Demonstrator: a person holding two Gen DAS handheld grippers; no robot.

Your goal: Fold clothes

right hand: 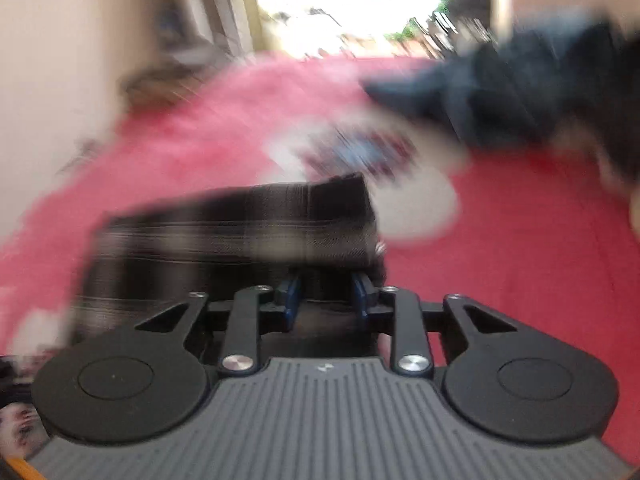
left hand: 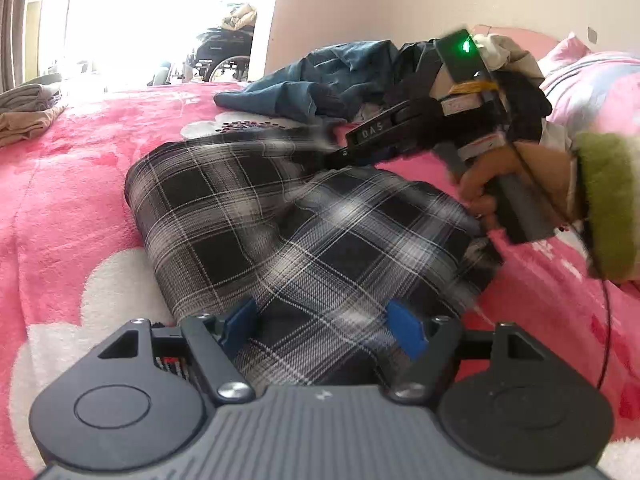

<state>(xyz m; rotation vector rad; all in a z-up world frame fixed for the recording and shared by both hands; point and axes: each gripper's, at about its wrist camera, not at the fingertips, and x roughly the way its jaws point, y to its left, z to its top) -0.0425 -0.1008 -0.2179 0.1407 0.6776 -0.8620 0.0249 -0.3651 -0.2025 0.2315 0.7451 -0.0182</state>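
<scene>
Pink fleece blanket (left hand: 80, 184) w/ white flower shapes covers the whole bed, so it's the work surface. On it, roughly mid-bed, lies the plaid shirt (left hand: 280, 220), black/grey/white checks, already doubled into a thick rectangle w/ one wrinkled layer slumped across the top; prob. laid flat there so the last fold can be squared up. Behind it a heap of unfolded clothes (left hand: 320, 80), mostly dark blue denim, waits near the wall, and a few folded pieces (left hand: 28, 112) sit apart at the far left, likely the done stack. Left gripper (left hand: 324, 328) hovers over the shirt's near edge, blue pads wide apart, nothing pinched. Right gripper (right hand: 326, 296) at the shirt's right side: right wrist view badly smeared, fingers narrow w/ a gap, dark cloth under them; no pinch that I can see.
</scene>
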